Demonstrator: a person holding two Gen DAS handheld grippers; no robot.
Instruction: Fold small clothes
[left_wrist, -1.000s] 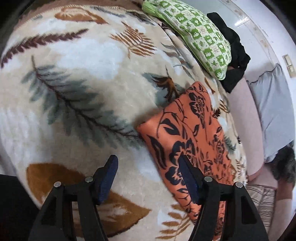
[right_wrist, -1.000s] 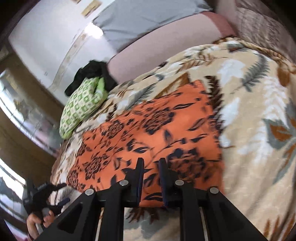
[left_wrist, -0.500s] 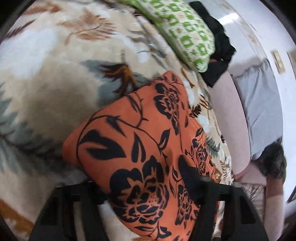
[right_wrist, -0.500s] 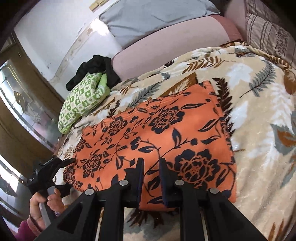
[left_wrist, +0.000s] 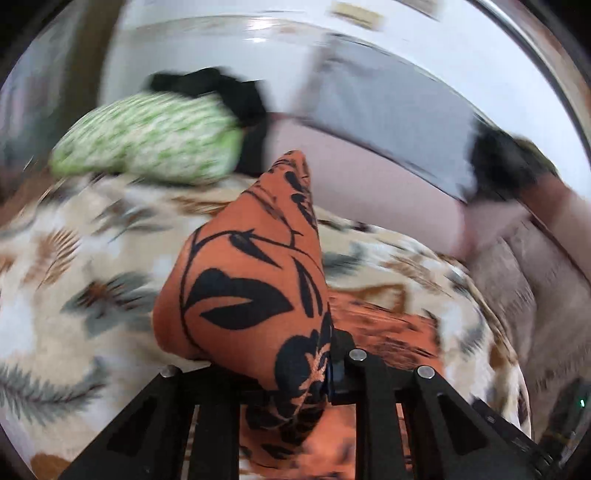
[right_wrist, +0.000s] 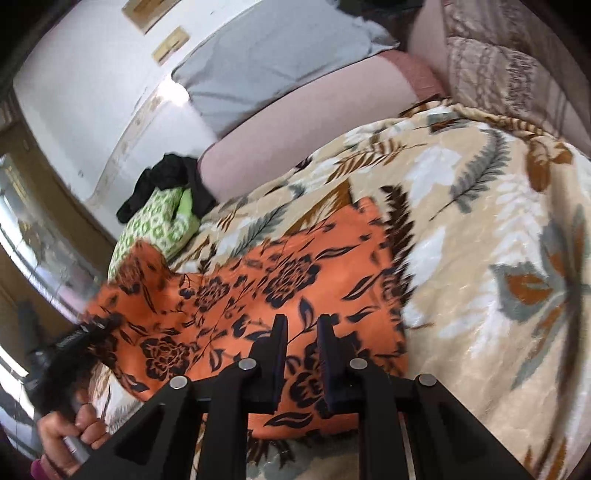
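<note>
An orange cloth with black flowers (right_wrist: 295, 273) lies on a leaf-patterned blanket (right_wrist: 480, 221). In the left wrist view its corner (left_wrist: 243, 280) stands up as a raised peak between the jaws of my left gripper (left_wrist: 295, 369), which are closing on it. The right wrist view shows that left gripper (right_wrist: 88, 332) at the cloth's lifted left end, held by a hand (right_wrist: 70, 435). My right gripper (right_wrist: 303, 332) sits over the cloth's near edge. Its jaws are almost together with a narrow slit, and I see nothing pinched.
A green patterned pillow (right_wrist: 159, 225) with a black garment (right_wrist: 166, 181) on it lies at the far end of the blanket. A pink bolster (right_wrist: 295, 122) and a grey pillow (right_wrist: 277, 55) line the wall behind. A patterned cushion (right_wrist: 498, 66) sits at the right.
My left gripper slid onto the cloth's corner, closed on it and swung up and over, rolling as it went, so that end is now off the blanket. The right gripper barely shifted.
</note>
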